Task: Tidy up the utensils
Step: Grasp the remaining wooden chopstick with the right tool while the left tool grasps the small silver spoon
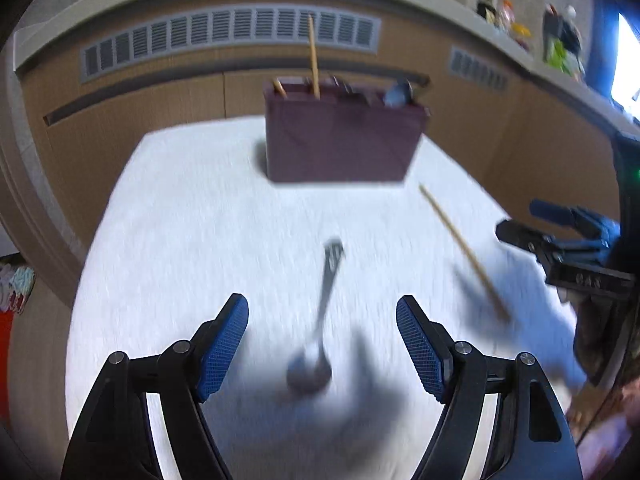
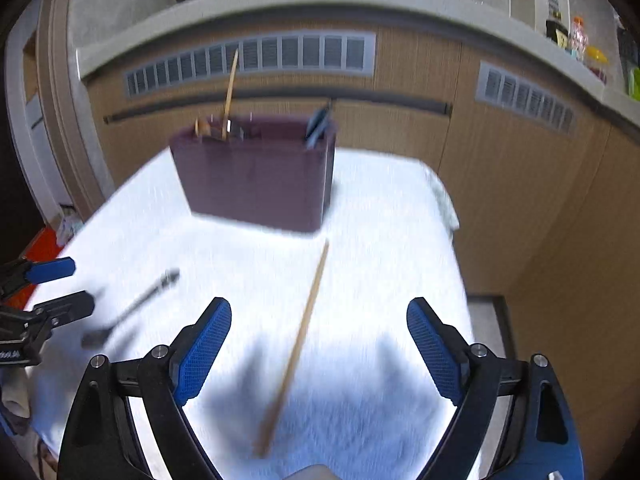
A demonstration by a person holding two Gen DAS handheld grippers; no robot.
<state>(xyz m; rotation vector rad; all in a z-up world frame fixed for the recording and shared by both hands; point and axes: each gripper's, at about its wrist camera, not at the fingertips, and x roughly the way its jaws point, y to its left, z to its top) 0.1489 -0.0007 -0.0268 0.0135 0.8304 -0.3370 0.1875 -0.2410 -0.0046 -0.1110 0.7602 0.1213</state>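
Between the left gripper (image 1: 322, 344)'s wide, empty jaws lies the fork (image 1: 320, 320); right gripper (image 2: 319, 346) likewise over chopstick (image 2: 296, 348).

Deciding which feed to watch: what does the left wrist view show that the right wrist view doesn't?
Only the left wrist view: the left gripper open head-on, with the metal utensil between its fingers.

Only the right wrist view: the right gripper open head-on, the loose chopstick between its fingers, and the table's right edge.

Both: the maroon holder with a chopstick standing in it, the white tabletop, the wooden cabinets behind.
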